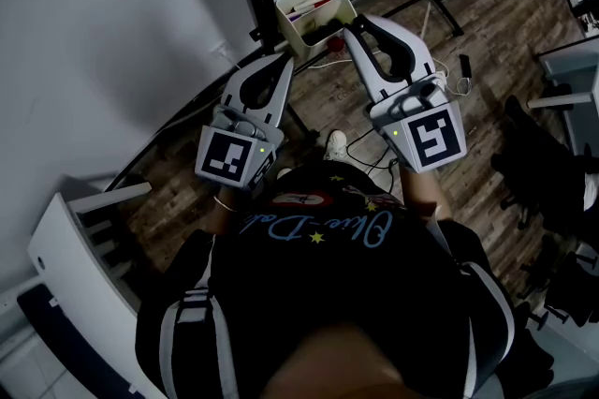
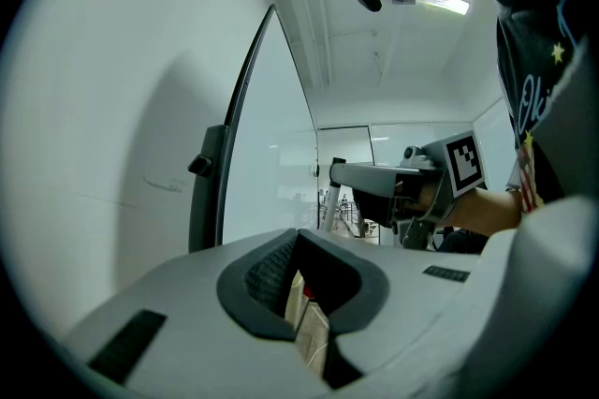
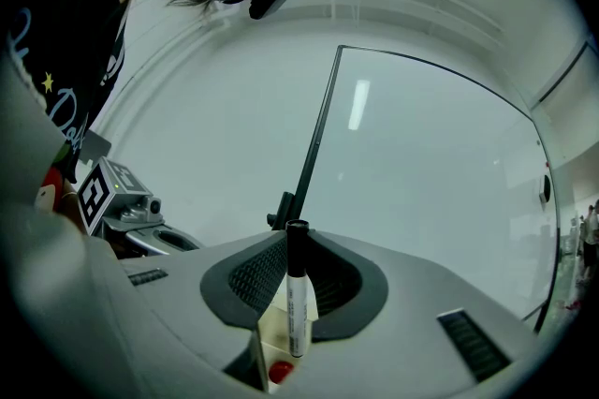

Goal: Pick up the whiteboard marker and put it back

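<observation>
Wood-plank floor [image 1: 468, 41], white wall [image 1: 112, 13], whiteboard [image 3: 421, 182] on its stand; both my grippers at the cream tray [image 1: 298, 24].
My right gripper [image 3: 297, 238] is clamped on the whiteboard marker [image 3: 297, 303], which stands upright between the pads, black cap up, directly over the tray. Only the right gripper view shows this; from the head view the marker cannot be made out. My left gripper [image 2: 298, 236] has its jaws drawn together, empty, tips just beside the tray's near corner. A red cap [image 3: 278, 372] lies in the tray.
</observation>
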`<state>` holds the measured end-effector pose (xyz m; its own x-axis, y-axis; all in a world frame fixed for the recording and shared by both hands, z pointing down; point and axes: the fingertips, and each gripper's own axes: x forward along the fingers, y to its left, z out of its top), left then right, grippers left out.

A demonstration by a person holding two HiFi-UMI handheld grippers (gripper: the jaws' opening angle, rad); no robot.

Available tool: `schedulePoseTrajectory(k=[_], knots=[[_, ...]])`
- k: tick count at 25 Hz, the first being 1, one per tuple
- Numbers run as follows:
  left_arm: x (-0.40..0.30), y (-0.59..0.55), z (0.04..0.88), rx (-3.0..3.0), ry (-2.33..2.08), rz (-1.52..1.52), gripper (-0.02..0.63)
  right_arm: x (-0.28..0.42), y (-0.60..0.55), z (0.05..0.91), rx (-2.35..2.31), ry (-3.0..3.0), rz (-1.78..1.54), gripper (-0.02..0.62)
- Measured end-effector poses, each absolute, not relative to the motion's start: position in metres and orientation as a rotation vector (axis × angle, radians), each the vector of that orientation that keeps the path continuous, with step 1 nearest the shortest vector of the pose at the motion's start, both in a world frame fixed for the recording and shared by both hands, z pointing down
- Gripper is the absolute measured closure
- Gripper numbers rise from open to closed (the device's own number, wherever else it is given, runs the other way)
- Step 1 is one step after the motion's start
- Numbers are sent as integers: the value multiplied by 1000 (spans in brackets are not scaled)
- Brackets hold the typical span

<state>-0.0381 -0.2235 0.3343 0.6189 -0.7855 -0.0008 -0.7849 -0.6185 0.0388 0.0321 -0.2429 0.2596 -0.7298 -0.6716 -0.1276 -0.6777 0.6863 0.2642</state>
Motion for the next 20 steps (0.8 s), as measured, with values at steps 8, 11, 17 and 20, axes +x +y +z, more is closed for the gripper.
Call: schedulePoseTrajectory(k=[8, 11, 17, 20], knots=[[-38, -225, 332, 2804, -1356, -42, 607, 30, -244, 260, -1134, 2873, 463, 523], [-38, -226, 332, 2801, -1357, -42, 607, 30, -245, 260, -1134, 2873, 459, 523], [-39, -226, 339, 2767, -1355, 21, 607, 31, -247, 260, -1133, 2871, 461, 523], [-38, -227, 335, 2789, -1360, -19, 607, 32, -247, 260, -1133, 2870, 462, 523]])
